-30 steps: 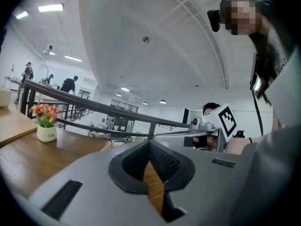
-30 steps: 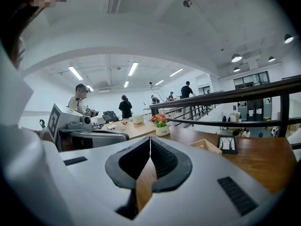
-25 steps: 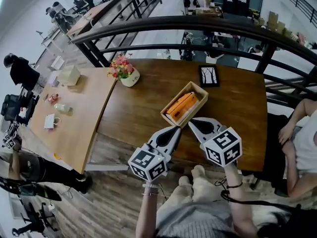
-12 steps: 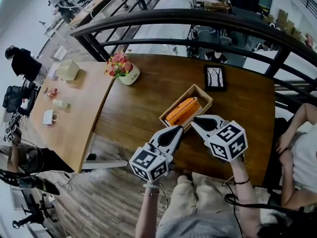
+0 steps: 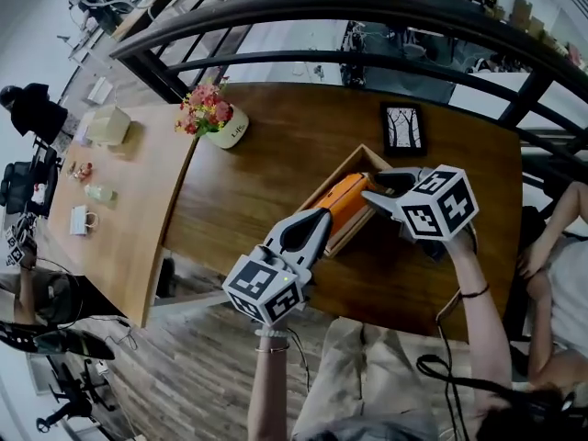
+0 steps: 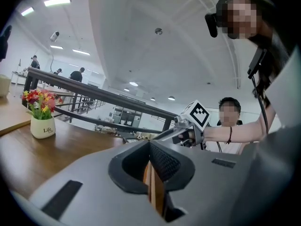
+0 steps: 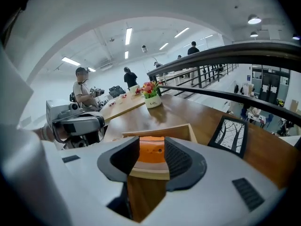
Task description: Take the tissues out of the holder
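My right gripper [image 5: 370, 187] has swung in over the wooden holder [image 5: 336, 178], jaws just sprung apart, pads clear of the orange tissue pack [image 5: 345, 197] lying inside. My left gripper [image 5: 325, 216], clenched on nothing, points at the holder, near the table's [image 5: 266, 173] near edge.

head view: overhead, steeply down, far, whole bench [image 5: 257, 191] | left gripper view: low, level across bench | right gripper view: near, tilted down at holder [image 7: 157, 130] | all share flower pot [image 5: 230, 129]
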`<state>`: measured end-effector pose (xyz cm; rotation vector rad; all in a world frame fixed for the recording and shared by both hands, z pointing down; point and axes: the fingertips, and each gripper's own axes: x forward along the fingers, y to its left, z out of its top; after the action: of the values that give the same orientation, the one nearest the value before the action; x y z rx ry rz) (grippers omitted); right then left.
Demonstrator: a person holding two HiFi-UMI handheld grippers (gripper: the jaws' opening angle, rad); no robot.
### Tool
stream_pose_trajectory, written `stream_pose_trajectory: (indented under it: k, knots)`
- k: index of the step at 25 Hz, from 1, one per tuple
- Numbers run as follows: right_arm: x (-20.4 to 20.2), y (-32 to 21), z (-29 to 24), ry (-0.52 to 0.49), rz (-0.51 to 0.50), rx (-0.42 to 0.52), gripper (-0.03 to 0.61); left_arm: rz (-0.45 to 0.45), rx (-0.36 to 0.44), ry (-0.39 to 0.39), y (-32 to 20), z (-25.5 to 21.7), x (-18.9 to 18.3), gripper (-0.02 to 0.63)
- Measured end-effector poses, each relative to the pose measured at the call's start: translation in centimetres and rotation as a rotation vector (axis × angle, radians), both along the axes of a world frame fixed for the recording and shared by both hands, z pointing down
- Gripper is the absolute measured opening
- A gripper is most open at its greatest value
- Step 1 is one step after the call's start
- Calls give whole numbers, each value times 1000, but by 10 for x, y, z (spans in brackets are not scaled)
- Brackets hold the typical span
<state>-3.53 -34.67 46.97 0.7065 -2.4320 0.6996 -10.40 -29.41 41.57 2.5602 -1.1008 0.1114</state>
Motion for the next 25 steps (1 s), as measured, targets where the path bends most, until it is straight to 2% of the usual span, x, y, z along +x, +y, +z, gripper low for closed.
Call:
stream_pose_trajectory:
  k: [11,18,25]
  knots:
    - [-7,-15,31,38,-31,-127,147,46,-10,-36,-26,16,-2,8]
    - [-13,-17,40,21,-49,-242,146,47,-10,-50,-29,22,-4,8]
    - [-17,-20,50,180,-84,-222,144,27,-23,-42,-26,29,-10,8]
